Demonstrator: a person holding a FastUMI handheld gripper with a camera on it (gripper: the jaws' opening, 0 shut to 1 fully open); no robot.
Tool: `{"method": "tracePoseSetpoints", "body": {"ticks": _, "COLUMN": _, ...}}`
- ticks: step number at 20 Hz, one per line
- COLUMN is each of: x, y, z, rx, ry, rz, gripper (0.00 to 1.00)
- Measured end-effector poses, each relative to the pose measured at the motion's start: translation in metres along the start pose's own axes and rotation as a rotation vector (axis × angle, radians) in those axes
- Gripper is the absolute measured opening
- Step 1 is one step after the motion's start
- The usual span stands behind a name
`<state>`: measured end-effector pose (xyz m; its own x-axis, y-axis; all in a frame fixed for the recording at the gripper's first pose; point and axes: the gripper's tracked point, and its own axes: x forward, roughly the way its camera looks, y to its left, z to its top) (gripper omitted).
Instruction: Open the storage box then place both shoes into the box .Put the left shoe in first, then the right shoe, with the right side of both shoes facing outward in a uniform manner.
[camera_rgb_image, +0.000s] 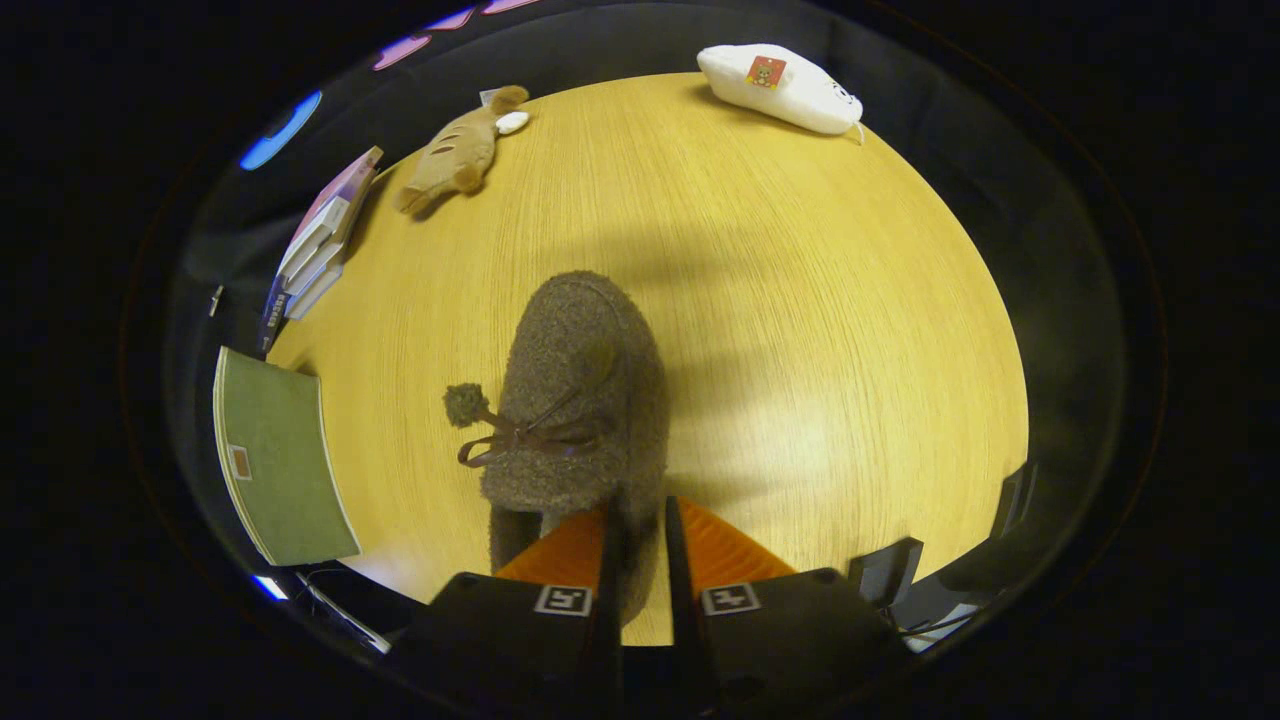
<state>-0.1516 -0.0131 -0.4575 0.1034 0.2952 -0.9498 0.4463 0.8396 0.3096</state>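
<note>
A brown fleecy shoe (575, 400) with a tied lace and a pom-pom lies toe away from me, over the round wooden table (820, 330). My gripper (638, 520) is shut on the right wall of the shoe's heel opening, with one finger inside the opening and the other outside. I cannot tell whether the shoe rests on the table or hangs just above it. A green box (280, 460) with a small label stands to the left of the shoe, at the table's edge.
A stack of books (320, 245) lies at the table's left edge beyond the green box. A tan plush toy (455, 155) sits at the far left, and a white soft pouch (785, 88) at the far side. Dark gear (885, 570) stands near my right finger.
</note>
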Motion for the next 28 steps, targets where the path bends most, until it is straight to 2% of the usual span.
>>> {"method": "tracePoseSetpoints", "body": {"ticks": 2, "x": -0.004, "y": 0.005, "z": 0.001, "rx": 0.004, "ry": -0.011, "rz": 0.025, "gripper": 0.08}}
{"method": "tracePoseSetpoints", "body": {"ticks": 3, "x": -0.008, "y": 0.010, "z": 0.002, "rx": 0.011, "ry": -0.021, "rz": 0.045, "gripper": 0.06}}
{"method": "tracePoseSetpoints", "body": {"ticks": 8, "x": -0.036, "y": 0.039, "z": 0.012, "rx": 0.082, "ry": -0.065, "rz": 0.141, "gripper": 0.05}}
{"method": "tracePoseSetpoints", "body": {"ticks": 14, "x": -0.086, "y": 0.099, "z": 0.028, "rx": 0.048, "ry": -0.132, "rz": 0.236, "gripper": 0.05}}
{"method": "tracePoseSetpoints", "body": {"ticks": 22, "x": -0.150, "y": 0.229, "z": 0.039, "rx": -0.053, "ry": -0.198, "rz": 0.383, "gripper": 0.05}}
{"method": "tracePoseSetpoints", "body": {"ticks": 28, "x": -0.166, "y": 0.337, "z": 0.023, "rx": -0.138, "ry": -0.180, "rz": 0.459, "gripper": 0.05}}
